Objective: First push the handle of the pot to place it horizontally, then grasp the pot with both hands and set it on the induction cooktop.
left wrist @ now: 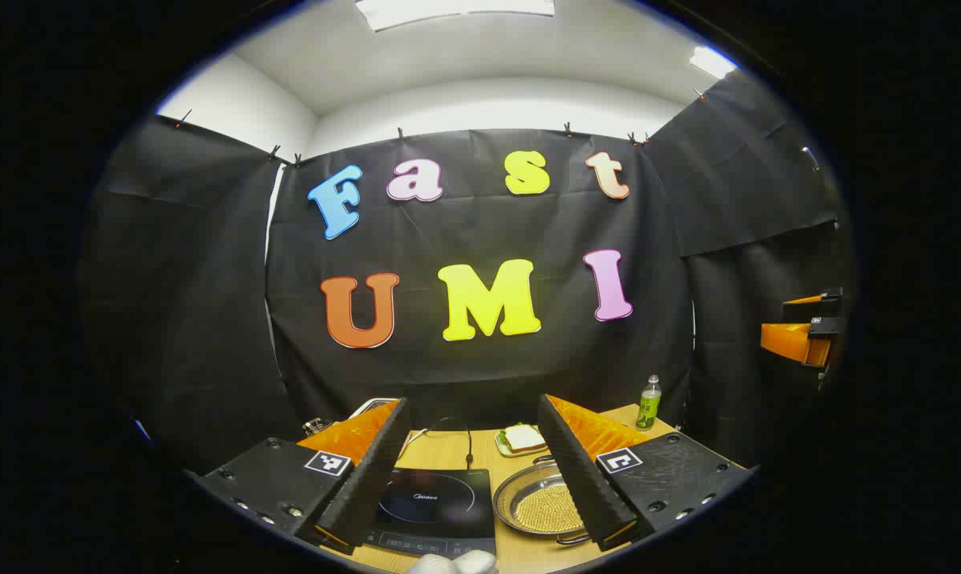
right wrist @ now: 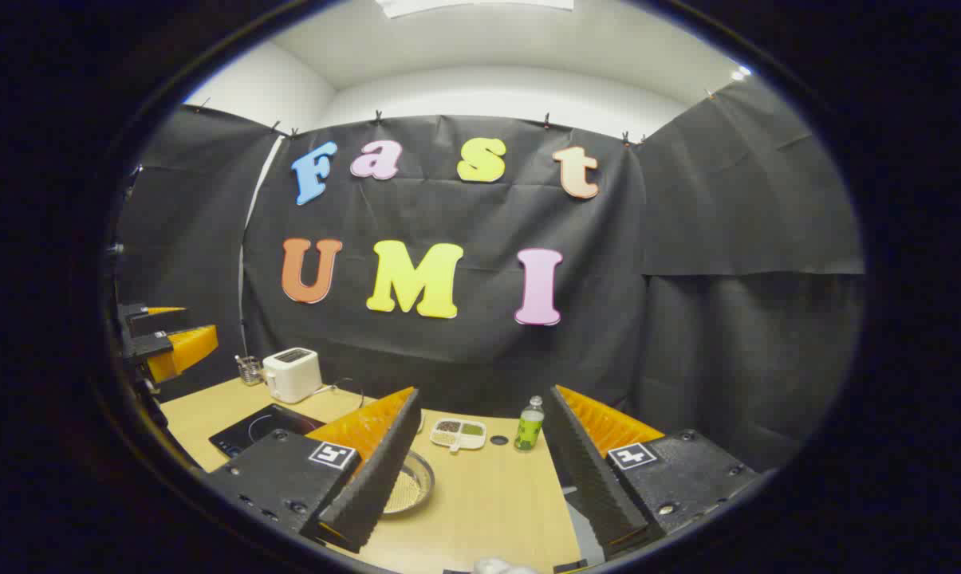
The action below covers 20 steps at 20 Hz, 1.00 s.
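The pot (left wrist: pixel 542 504) sits on the tabletop (right wrist: pixel 480 498) just right of the induction cooktop (left wrist: pixel 436 510), beneath the released left gripper (left wrist: pixel 472 470). The right gripper (right wrist: pixel 480 470) hangs released over bare wood. Farther back stand a bottle (right wrist: pixel 529 425), a divided dish (right wrist: pixel 458 433) and a toaster (right wrist: pixel 292 374).

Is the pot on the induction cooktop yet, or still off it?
Off it. The pot sits on the table beside the induction cooktop, to its right in the left gripper view.
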Available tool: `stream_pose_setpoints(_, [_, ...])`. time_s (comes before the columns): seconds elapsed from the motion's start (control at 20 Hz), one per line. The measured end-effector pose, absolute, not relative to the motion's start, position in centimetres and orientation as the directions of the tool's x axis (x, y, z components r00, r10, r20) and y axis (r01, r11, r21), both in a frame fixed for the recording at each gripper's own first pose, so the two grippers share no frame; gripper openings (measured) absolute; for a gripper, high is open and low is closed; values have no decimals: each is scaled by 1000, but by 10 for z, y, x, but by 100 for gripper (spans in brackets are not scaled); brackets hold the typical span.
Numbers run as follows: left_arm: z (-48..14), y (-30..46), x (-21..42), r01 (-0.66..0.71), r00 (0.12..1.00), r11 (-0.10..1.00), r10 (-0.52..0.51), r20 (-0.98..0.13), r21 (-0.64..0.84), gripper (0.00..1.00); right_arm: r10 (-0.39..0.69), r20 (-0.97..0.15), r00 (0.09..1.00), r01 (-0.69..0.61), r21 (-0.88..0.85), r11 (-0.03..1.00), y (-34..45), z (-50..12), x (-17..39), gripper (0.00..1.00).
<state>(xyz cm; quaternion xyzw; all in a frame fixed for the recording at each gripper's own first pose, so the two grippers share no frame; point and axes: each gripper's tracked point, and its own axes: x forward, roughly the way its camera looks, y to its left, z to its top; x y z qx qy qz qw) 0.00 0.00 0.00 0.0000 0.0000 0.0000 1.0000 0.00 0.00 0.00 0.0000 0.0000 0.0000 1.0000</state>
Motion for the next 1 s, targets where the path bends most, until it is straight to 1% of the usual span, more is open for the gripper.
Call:
stream_pose_setpoints(0.2, [-4, -1, 6, -1, 1000, 1000, 1, -2, 13, 96, 6, 2, 1000, -6, 13, 1000, 4, 1, 5, 100])
stream_pose_setpoints(0.6, [-15, 4, 11, -6, 1000, 1000, 7, -19, 12, 96, 31, -23, 999, -30, 48, 998, 17, -5, 18, 99])
stream_pose_setpoints(0.7, [-16, 11, 12, -14, 1000, 1000, 14, -21, 9, 96, 60, -42, 997, -58, 59, 997, 29, -8, 22, 100])
stream_pose_setpoints(0.85, [-21, 22, 10, -37, 999, 999, 38, -24, 7, 96, 122, -65, 990, -118, 63, 991, 57, -13, 31, 99])
stream_pose_setpoints(0.9, [-24, 26, 9, -48, 999, 999, 48, -24, 9, 96, 150, -86, 985, -146, 54, 988, 70, -17, 34, 99])
stream_pose_setpoints(1.0, [-31, 35, 6, -68, 997, 998, 68, -35, 6, 96, 207, -128, 970, -205, 29, 978, 98, -30, 40, 97])
